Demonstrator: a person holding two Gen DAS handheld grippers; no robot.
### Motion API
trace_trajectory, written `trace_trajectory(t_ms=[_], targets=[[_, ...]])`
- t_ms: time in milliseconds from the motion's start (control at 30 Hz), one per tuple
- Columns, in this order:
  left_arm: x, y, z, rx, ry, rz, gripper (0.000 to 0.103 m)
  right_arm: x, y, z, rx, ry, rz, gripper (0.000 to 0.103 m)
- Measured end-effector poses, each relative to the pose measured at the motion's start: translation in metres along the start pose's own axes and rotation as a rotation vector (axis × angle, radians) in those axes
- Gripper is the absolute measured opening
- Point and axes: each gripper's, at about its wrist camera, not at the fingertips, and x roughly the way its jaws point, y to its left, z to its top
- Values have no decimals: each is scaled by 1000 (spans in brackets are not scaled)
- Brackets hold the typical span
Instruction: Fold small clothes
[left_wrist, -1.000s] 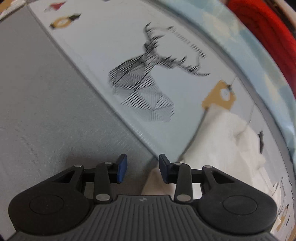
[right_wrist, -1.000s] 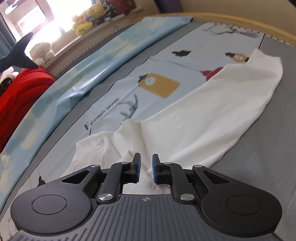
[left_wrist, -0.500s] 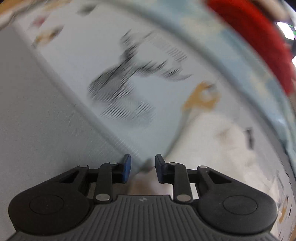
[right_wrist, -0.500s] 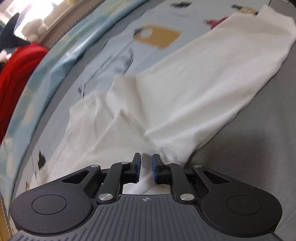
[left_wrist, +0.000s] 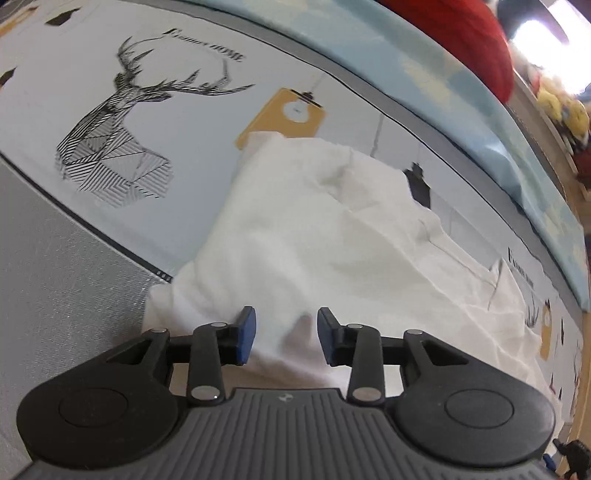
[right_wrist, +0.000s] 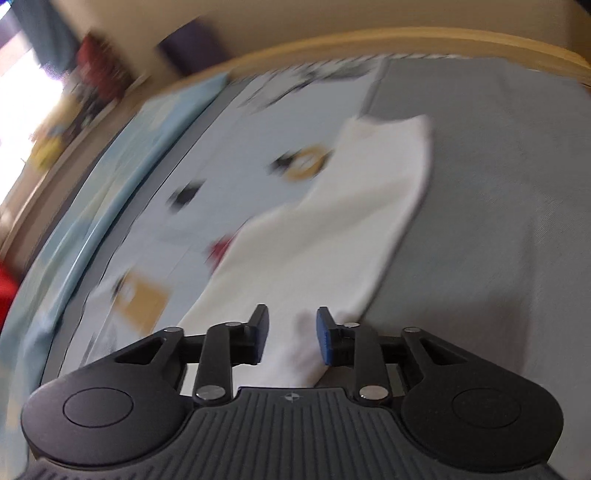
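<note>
Left wrist view: white cloth right in front of the left gripper and under it, spreading ahead and off to the right of the tool. Full of wrinkles on the far right side. Lies on a bed sheet with a deer picture, ahead and to the left of the tool. Jaws opening, blue pads apart. Small bump of cloth poking up between them, not pinched. Holding nothing, just letting go.

Right wrist view: very blurry. Same white cloth, seen as a long flat strip, starting between the jaws of the right gripper and running far ahead. Grey part of the sheet to the right of the tool, picture part to the left. Jaws opening here too, with cloth between the pads but not squeezed. Letting go as well.

Looks like partway through the folding, with one long side laid flat and more folds left to do.

Could go wrong from here:
- Pulling away too low and snagging that little bump with a pad. Would drag the cloth and mess up the neat edge.
- Moving the right tool too fast, going by the blur. Could flip the loose edge back open.
- Folding again without smoothing the wrinkles beside the left tool. Would make a lumpy, crooked pile.
- Grabbing only the top layer next time. Would pull the layers apart instead of folding them together.
</note>
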Motion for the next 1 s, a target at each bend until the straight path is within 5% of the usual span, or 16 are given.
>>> trace_trajectory(t_ms=[367, 533, 667, 767, 900, 1000], targets=[[-3, -18, -5, 85, 6, -35, 41, 42, -65, 39, 176, -12, -24, 38], [-8, -12, -3, 68, 1, -37, 41, 39, -56, 34, 122, -41, -6, 3], [-15, -5, 1, 60, -20, -28, 41, 25, -39, 30, 79, -127, -27, 3], [-19, 2, 7, 40, -35, -17, 41, -8, 16, 16, -111, -242, -60, 3], [-23, 10, 11, 20, -45, -9, 41, -76, 118, -52, -487, -353, 181, 3], [-24, 14, 13, 5, -49, -8, 41, -129, 177, -139, -849, -274, 574, 4]])
